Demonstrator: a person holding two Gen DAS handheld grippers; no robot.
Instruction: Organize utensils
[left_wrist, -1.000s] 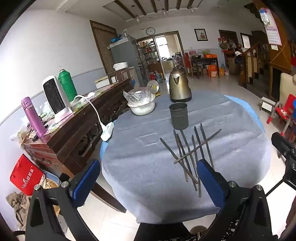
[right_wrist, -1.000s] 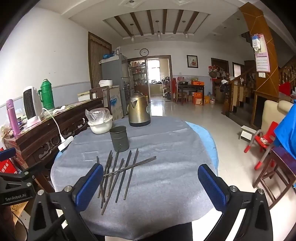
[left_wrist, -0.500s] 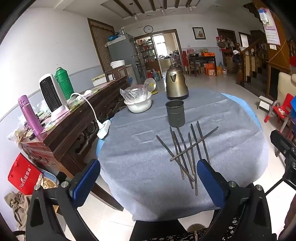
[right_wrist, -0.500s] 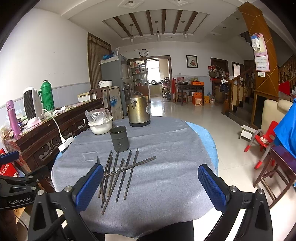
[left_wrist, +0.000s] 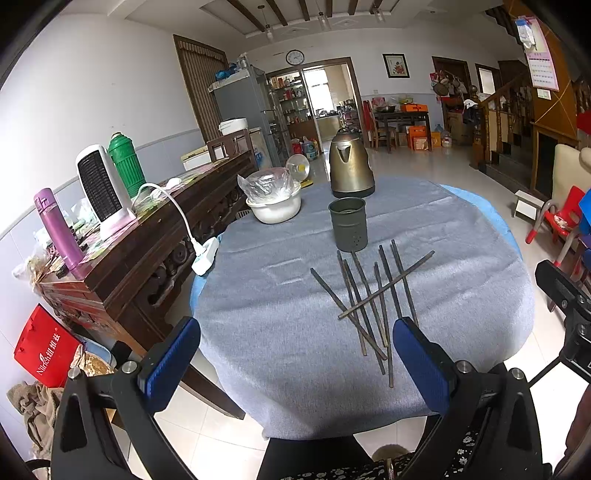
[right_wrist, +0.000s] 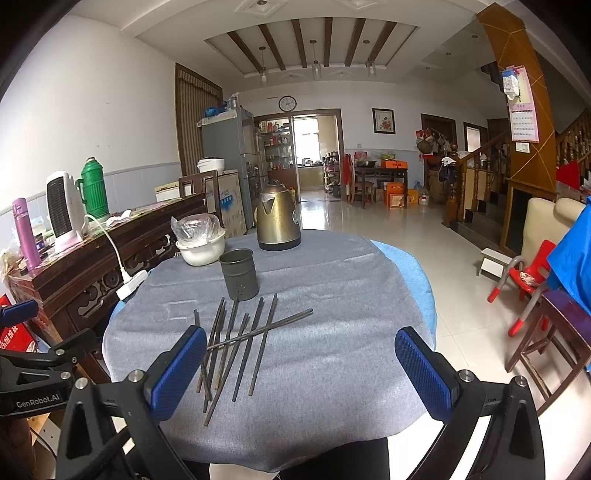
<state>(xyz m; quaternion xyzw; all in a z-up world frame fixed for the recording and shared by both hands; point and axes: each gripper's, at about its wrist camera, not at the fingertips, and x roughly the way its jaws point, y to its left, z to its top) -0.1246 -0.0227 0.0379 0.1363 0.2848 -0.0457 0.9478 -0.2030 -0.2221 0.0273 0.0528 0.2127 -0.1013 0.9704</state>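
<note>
Both tools are just hanging out at the near edge of the round desk (right_wrist: 332, 369), neither one gripping anything. The left tool (left_wrist: 295, 354) has its blue pads spread wide, sitting above the grey cloth with bare fabric between them. The right tool (right_wrist: 301, 363) is the same deal, spread wide, nothing between the pads.

The chopsticks (left_wrist: 369, 302) are in a loose pile on the cloth, most of them running roughly away from the camera, with one laid diagonally across the rest. In the left wrist view the near ends of a couple poke in just beside the right-hand pad (left_wrist: 417, 365). In the right wrist view the same chopsticks (right_wrist: 236, 343) sit toward the left pad (right_wrist: 177, 369), which covers part of the pile. I can't tell whether either pad actually touches them.

Right behind the pile, upright, is the dark metal holder cup (left_wrist: 348, 223) with little holes near the bottom; the far tips of the chopsticks come close to its base. Past that is a brass-coloured kettle (left_wrist: 350, 166), and off to the left a white bowl (left_wrist: 274, 208) with a plastic bag in it. A dark wooden sideboard (left_wrist: 122, 251) beside the desk carries a white heater (left_wrist: 101, 188), a green thermos (left_wrist: 126, 162) and a purple bottle (left_wrist: 57, 229).
</note>
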